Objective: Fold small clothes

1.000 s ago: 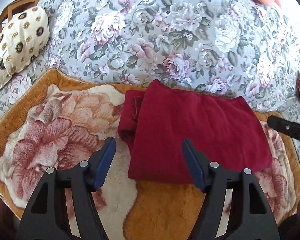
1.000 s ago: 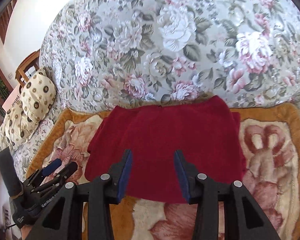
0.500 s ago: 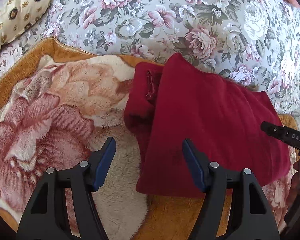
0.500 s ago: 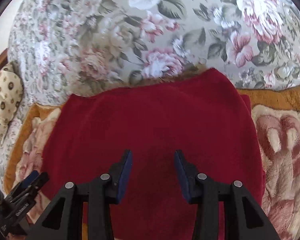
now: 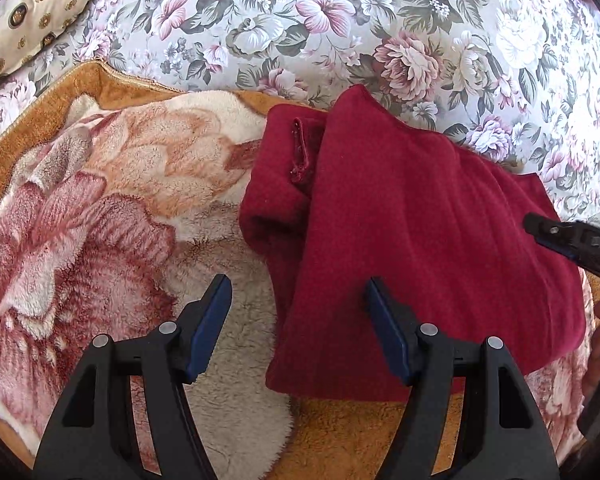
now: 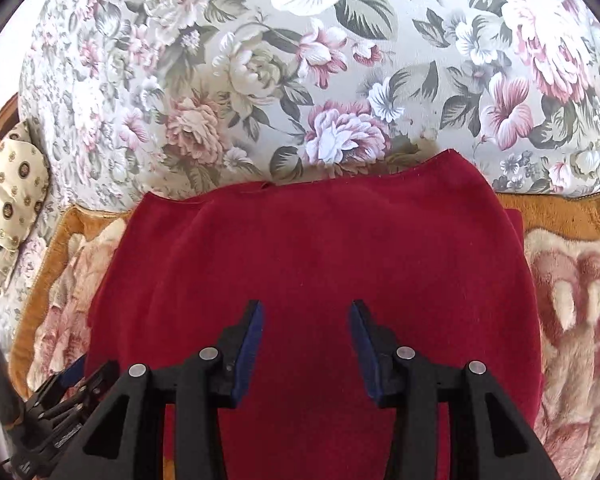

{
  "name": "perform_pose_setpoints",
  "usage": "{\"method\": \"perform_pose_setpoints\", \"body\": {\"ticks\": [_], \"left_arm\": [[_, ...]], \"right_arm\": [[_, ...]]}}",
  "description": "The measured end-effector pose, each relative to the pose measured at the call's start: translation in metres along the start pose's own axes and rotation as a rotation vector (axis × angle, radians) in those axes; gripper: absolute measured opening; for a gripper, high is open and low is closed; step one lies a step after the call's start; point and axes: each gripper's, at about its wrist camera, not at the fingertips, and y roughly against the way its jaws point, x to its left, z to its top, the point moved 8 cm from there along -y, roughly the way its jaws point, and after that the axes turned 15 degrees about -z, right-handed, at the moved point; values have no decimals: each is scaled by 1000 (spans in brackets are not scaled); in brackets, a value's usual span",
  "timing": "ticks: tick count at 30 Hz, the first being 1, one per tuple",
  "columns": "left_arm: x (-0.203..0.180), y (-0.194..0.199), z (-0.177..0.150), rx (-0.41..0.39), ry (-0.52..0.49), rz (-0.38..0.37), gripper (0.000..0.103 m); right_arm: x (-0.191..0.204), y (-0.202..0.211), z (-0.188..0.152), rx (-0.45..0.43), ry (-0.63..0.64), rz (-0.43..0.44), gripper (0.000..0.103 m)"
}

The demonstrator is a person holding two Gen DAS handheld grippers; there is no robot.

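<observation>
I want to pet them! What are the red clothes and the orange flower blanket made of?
The dark red garment looks like soft, matte fleece or knit, with a faintly fuzzy surface. The orange flower blanket looks like thick plush, with its shaggy pile showing clearly. Both are guesses from looks.

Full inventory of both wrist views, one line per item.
red garment: 1, dark red, partly folded, on the plush blanket
plush blanket: 1, orange with cream and pink flowers, on the floral bedspread
floral bedspread: 1, grey with pink and white flowers, behind the blanket
patterned pillow: 1, cream with dark medallions, far left
left gripper: 1, black with blue pads, open over the garment's left edge
right gripper: 1, black with blue pads, open above the garment
</observation>
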Motion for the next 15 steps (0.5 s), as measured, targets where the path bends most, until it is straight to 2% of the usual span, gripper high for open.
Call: {"method": "perform_pose_setpoints", "body": {"ticks": [3,6,10,15], "left_arm": [[4,6,1,-16,19,5,69],[10,8,-2,-13,65,-8,69],[13,16,-4,-31,98,-15,69],[20,20,-9,-37,134,-30,69]], "right_arm": [[-1,-27,-4,77,14,-46,43],[6,-23,3,58,20,-42,43],[42,-8,24,32,-6,83,44],[113,-8,43,71,38,215,45]]}}
